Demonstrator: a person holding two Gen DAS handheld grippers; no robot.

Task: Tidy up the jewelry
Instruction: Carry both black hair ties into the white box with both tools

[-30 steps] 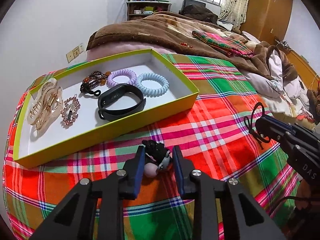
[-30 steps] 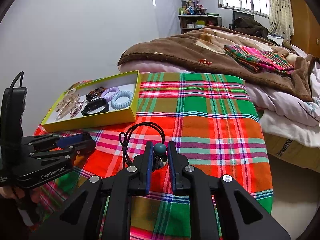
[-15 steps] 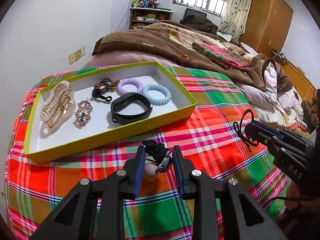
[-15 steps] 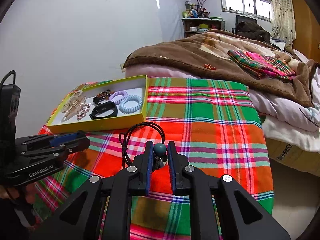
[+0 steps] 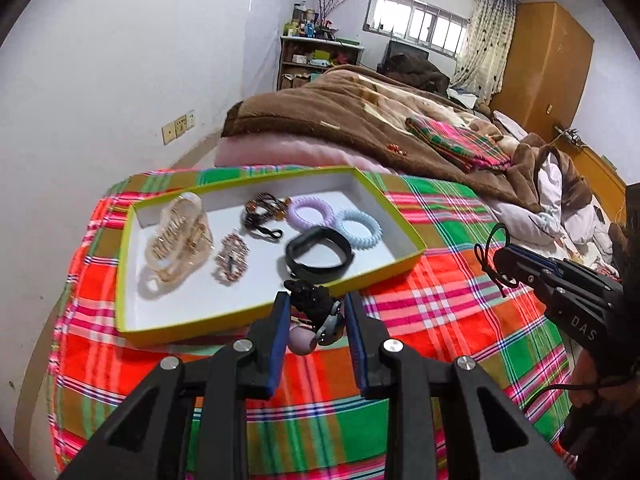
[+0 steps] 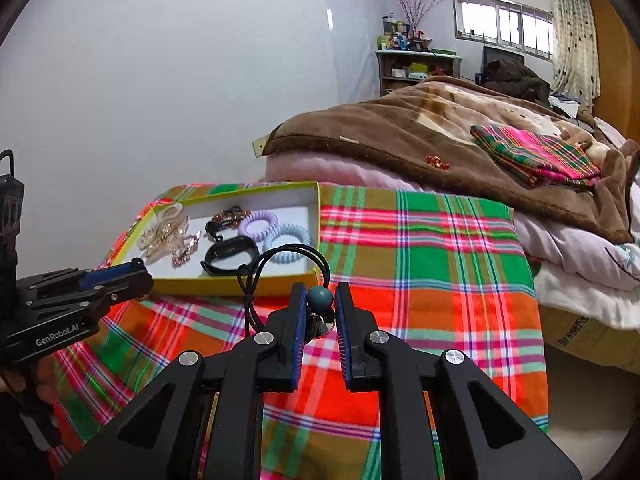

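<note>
Left wrist view: left tongs (image 5: 317,320), clamped on a black hair tie with pale bead (image 5: 316,316), have closed on the yellow tray (image 5: 256,316) at centre frame. Right tongs (image 6: 320,312) grip a teal-beaded cord (image 6: 319,298), drop-off next.

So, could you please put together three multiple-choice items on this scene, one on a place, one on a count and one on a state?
1. Where does the black wristband lie?
A. on the plaid cloth
B. inside the yellow-green box
C. on the brown blanket

2. How many spiral hair ties are in the box?
A. two
B. three
C. four

3. What is the right gripper doing?
A. it is open and bare
B. it is shut on the box wall
C. it is shut on a hair tie with a teal bead

Answers: B, it rests on the box's white floor; A, one lilac, one pale blue; C, the bead sits between its fingers.
</note>
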